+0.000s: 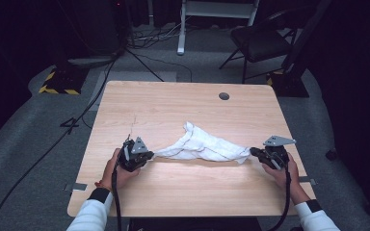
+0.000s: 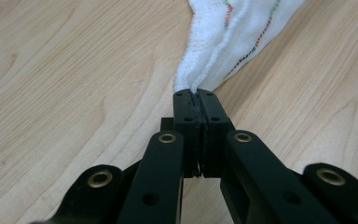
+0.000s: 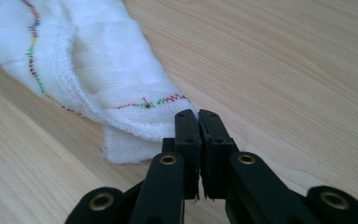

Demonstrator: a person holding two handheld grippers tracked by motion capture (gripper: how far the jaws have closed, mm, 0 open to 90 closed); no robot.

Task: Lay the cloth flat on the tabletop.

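A white cloth (image 1: 202, 144) with coloured stitching along its hem lies stretched in a rumpled band across the wooden table (image 1: 173, 101). My left gripper (image 1: 151, 155) is shut on the cloth's left end. In the left gripper view the fabric (image 2: 228, 37) comes out from between the closed jaw tips of that gripper (image 2: 196, 95). My right gripper (image 1: 253, 152) is shut on the cloth's right corner. In the right gripper view the hem (image 3: 107, 74) runs into the closed tips of that gripper (image 3: 195, 115). Both grippers sit low over the tabletop.
A round cable hole (image 1: 224, 96) sits near the table's far edge. Beyond the table stand a black chair (image 1: 260, 41), a white frame leg (image 1: 180, 29) and a yellow-and-black striped base (image 1: 58, 84), with cables on the grey floor. Bare wood lies in front of and behind the cloth.
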